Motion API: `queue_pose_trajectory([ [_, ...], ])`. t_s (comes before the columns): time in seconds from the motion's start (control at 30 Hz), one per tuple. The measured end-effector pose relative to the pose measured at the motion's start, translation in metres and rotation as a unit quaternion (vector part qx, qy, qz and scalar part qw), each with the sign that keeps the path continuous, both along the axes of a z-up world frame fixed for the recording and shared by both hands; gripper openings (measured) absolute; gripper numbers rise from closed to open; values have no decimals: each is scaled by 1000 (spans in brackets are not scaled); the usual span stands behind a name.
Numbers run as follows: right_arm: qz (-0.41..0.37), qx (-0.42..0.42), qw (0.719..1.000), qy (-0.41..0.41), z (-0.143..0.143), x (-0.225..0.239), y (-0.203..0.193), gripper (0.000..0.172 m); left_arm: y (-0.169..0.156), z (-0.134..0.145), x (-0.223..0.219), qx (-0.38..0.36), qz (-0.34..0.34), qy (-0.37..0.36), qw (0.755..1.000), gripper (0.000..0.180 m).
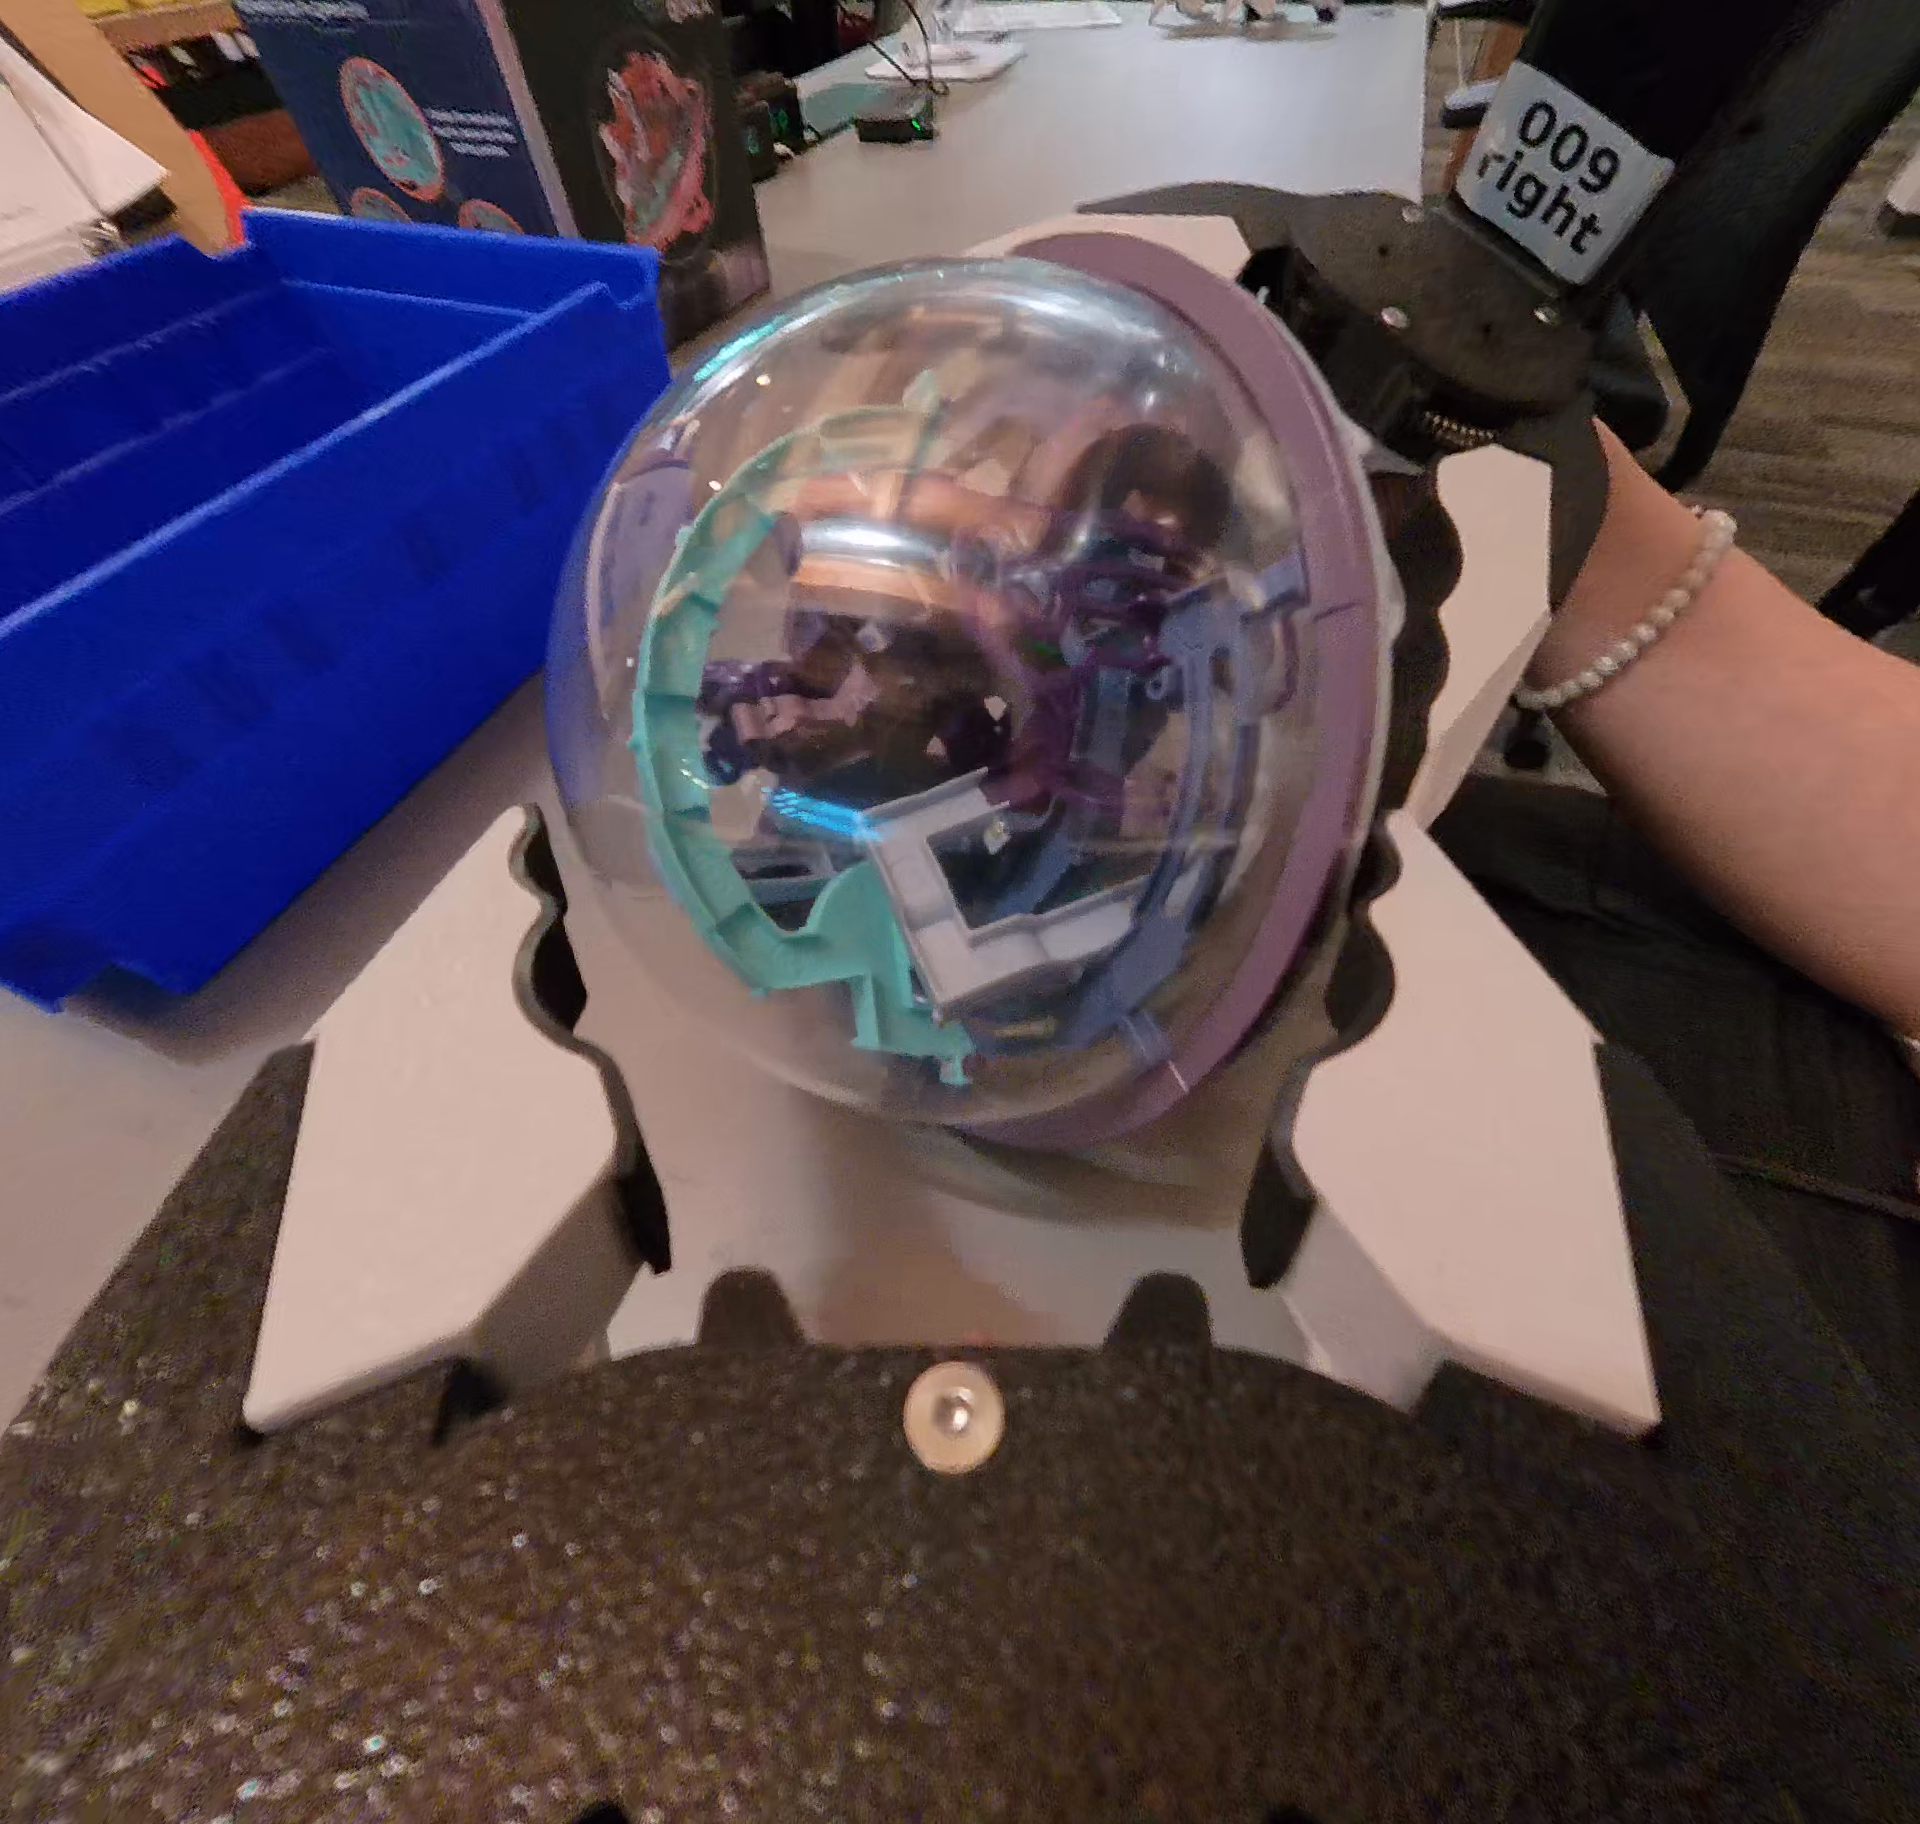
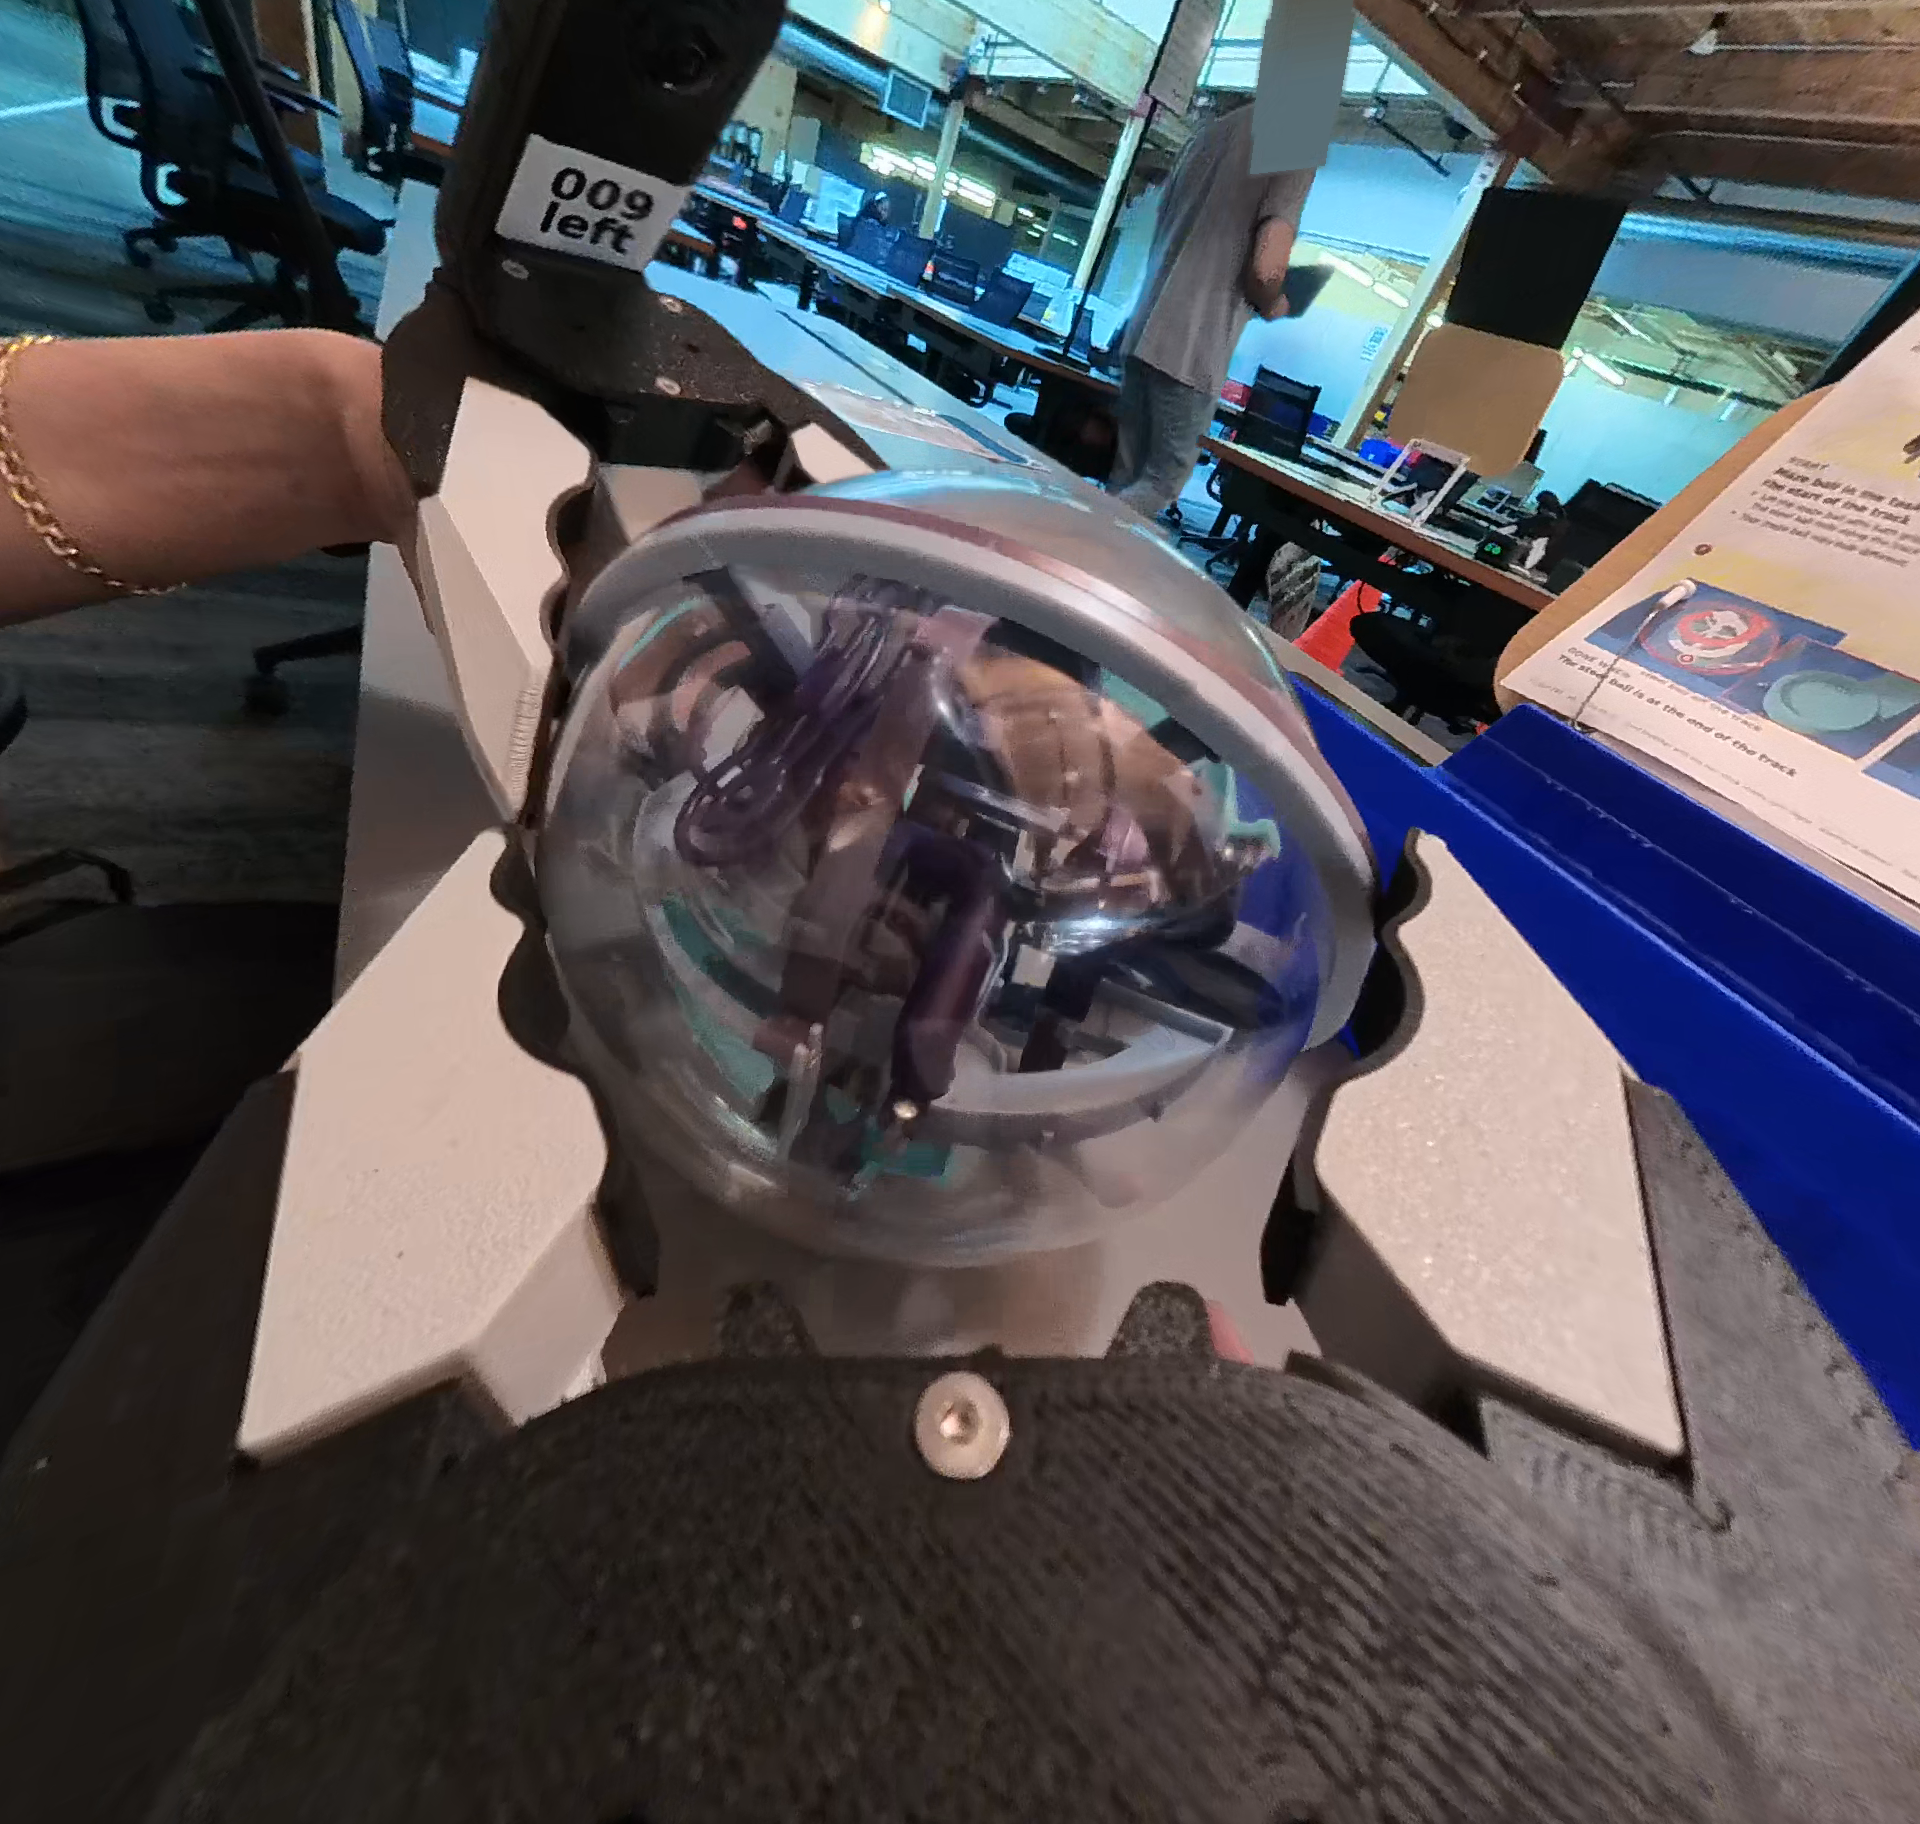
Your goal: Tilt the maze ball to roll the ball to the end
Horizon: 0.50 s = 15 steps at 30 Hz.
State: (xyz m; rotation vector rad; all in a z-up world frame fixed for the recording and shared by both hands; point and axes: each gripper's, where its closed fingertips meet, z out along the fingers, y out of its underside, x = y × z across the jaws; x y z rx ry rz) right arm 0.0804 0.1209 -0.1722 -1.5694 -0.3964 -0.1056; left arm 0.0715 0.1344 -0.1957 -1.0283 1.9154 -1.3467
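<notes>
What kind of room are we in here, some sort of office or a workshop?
Probably a big open-plan workspace or lab in a converted industrial building. Long rows of desks stretch back under exposed wooden beams, with office chairs alongside. Up close, a blue storage bin sits on a pale table.

Left tool [image 1: 961, 839]: fingers spread wide, wavy black pads [image 1: 556, 953] pressed on both flanks of maze ball [image 1: 966, 704]. Right tool [image 2: 951, 943]: same wide clamp on ball from opposite side. Bare forearms, bracelet on each wrist.
</notes>
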Motion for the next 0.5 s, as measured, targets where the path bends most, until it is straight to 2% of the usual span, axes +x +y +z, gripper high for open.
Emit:
queue_pose_trajectory([
  [0.1, -3, 13, 1000, -1, 7, 2, -6, 149, 4, 11, 1, -12, 12, -18, 1000, 143],
  [0.2, -14, 50, 998, 23, 27, 9, -17, 146, 6, 28, -2, -41, 15, -39, 998, 141],
  [0.37, -39, 117, 988, 98, 58, 25, -30, 134, 16, 78, -8, -147, 36, -103, 983, 135],
  [0.43, -57, 115, 987, 94, 57, 30, -30, 131, 16, 120, -22, -223, 27, -155, 962, 136],
  [0.47, -69, 109, 988, 89, 54, 32, -29, 130, 9, 151, -39, -284, -9, -190, 940, 137],
  [0.5, -78, 99, 988, 87, 51, 34, -27, 129, -1, 188, -66, -356, -67, -231, 903, 136],
])
